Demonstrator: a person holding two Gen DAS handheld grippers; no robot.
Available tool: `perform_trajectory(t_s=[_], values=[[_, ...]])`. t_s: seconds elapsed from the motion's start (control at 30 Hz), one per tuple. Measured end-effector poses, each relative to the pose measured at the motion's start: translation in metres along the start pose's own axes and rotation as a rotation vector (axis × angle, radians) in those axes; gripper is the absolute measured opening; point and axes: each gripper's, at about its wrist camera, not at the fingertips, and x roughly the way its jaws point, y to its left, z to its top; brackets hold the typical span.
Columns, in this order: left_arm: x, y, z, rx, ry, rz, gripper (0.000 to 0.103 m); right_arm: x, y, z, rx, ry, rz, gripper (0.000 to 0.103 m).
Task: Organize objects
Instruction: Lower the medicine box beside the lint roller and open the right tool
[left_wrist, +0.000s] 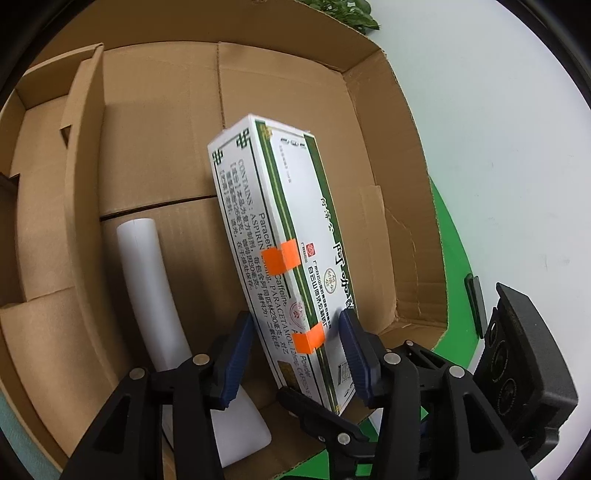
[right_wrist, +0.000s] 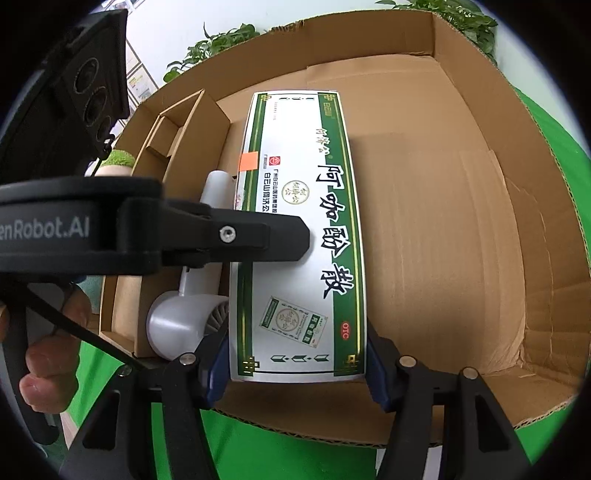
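Note:
A long white-and-green medicine box (left_wrist: 284, 236) with orange tape hangs tilted inside an open cardboard carton (left_wrist: 166, 140). My left gripper (left_wrist: 295, 339) is shut on the box's near part, one blue pad on each side. In the right wrist view the same box (right_wrist: 299, 229) lies lengthwise in front of me, and my right gripper (right_wrist: 295, 365) is shut on its near end. The left gripper's black finger (right_wrist: 258, 236) reaches across the box from the left. A white hair dryer (left_wrist: 147, 280) lies in the carton beside the box; it also shows in the right wrist view (right_wrist: 184, 317).
A cardboard divider (left_wrist: 77, 155) splits off the carton's left part into small compartments. The carton's floor to the right of the box (right_wrist: 436, 240) is bare. The carton stands on a green mat (right_wrist: 258, 443). Leafy plants (right_wrist: 210, 48) stand behind the carton.

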Motion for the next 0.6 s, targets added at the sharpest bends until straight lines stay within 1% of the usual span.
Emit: perform_trajectory(t_s=[0.1,0.17,0.23,0.27,0.37,0.43,0.47,0.5,0.53,0.57,0.6], values=[[-0.018,-0.007,-0.003,0.033,-0.053,0.028,0.045,0.002,0.001,-0.002,-0.02,0.031,-0.028,0.059],[-0.026,-0.013,-0.004,0.053,-0.068,0.04,0.045,0.006,0.001,-0.005,-0.026,0.048,-0.035,0.06],[-0.034,-0.013,-0.005,0.045,-0.085,0.043,0.045,0.005,0.002,-0.004,-0.03,0.053,-0.027,0.06],[-0.037,-0.012,-0.006,0.043,-0.091,0.054,0.045,0.006,0.005,-0.004,-0.032,0.061,-0.008,0.06],[-0.043,-0.008,-0.01,0.034,-0.106,0.086,0.045,0.008,0.01,-0.006,-0.043,0.085,0.0,0.062],[-0.047,-0.003,-0.015,0.019,-0.114,0.07,0.045,0.009,0.01,-0.007,-0.043,0.091,-0.013,0.062],[-0.051,-0.007,-0.021,0.013,-0.119,0.068,0.045,0.008,0.008,-0.008,-0.035,0.097,-0.009,0.063],[-0.054,0.011,-0.025,0.007,-0.127,0.07,0.045,0.008,0.006,-0.008,-0.029,0.104,0.001,0.066],[-0.053,0.02,-0.024,0.004,-0.133,0.071,0.045,0.006,0.004,-0.009,-0.025,0.108,0.004,0.068],[-0.042,0.033,-0.021,0.001,-0.139,0.071,0.045,0.002,0.004,-0.009,-0.028,0.105,0.004,0.07],[-0.044,0.034,-0.023,-0.001,-0.149,0.071,0.045,-0.002,0.003,-0.01,-0.034,0.101,0.002,0.074]])
